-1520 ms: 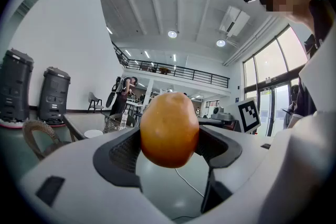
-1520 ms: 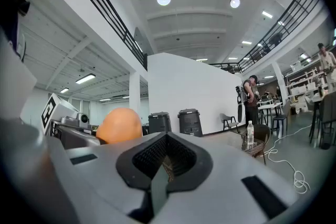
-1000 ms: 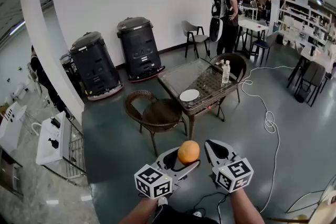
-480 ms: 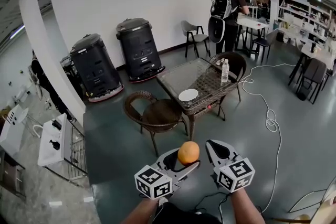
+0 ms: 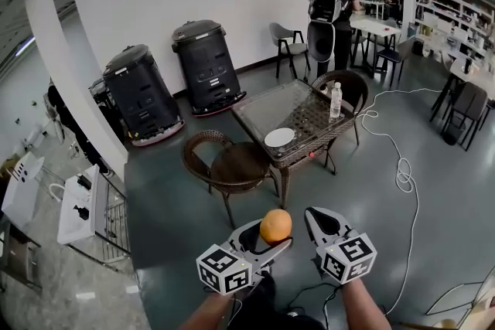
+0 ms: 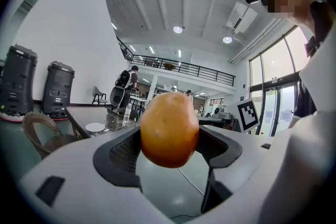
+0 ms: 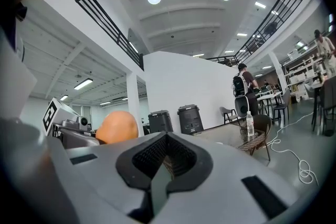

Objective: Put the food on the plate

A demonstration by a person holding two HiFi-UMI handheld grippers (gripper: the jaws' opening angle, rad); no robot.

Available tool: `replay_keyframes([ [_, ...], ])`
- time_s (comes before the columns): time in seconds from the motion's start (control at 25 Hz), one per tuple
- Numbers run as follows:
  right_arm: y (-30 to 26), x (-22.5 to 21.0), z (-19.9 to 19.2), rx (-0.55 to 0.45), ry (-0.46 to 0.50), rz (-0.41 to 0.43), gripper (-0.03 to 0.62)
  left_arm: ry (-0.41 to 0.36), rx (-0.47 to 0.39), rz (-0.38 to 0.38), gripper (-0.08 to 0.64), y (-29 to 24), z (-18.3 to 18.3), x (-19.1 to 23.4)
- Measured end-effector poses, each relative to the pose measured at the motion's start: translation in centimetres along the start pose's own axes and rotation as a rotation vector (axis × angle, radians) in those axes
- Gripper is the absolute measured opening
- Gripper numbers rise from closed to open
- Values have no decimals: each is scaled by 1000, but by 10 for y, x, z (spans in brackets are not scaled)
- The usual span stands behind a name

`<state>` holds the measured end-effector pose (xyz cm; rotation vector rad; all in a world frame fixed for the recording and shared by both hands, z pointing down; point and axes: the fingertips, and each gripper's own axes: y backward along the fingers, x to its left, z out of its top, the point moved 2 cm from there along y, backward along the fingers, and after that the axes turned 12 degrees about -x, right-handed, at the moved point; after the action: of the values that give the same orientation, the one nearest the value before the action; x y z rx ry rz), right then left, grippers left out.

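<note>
Orange [image 5: 276, 226] sits pinched in the left tongs [image 5: 273, 240], held in the air well short of the glass worktop [image 5: 271, 110]; the jaws hide its lower side. The right tongs [image 7: 167, 157] are pressed together, empty. A white plate [image 5: 279, 137] lies near the worktop's near edge, a water bottle [image 5: 336, 102] toward its right corner. A wicker chair [image 5: 232, 166] stands between.

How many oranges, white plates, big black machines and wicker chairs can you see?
Orange: 1
White plate: 1
Black machines: 2
Wicker chairs: 2
Total: 6
</note>
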<state>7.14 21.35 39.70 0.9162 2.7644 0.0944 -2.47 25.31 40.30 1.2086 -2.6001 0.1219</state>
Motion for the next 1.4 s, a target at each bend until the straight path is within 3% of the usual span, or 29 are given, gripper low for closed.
replay_keyframes([
  [0.56,-98,-73,-4,38,58,-26,5,31,-38,-39,347,-81,18,103],
  [1.4,-301,-196,-34,99,18,-166,5,73,59,-110,347,-207,48,316],
])
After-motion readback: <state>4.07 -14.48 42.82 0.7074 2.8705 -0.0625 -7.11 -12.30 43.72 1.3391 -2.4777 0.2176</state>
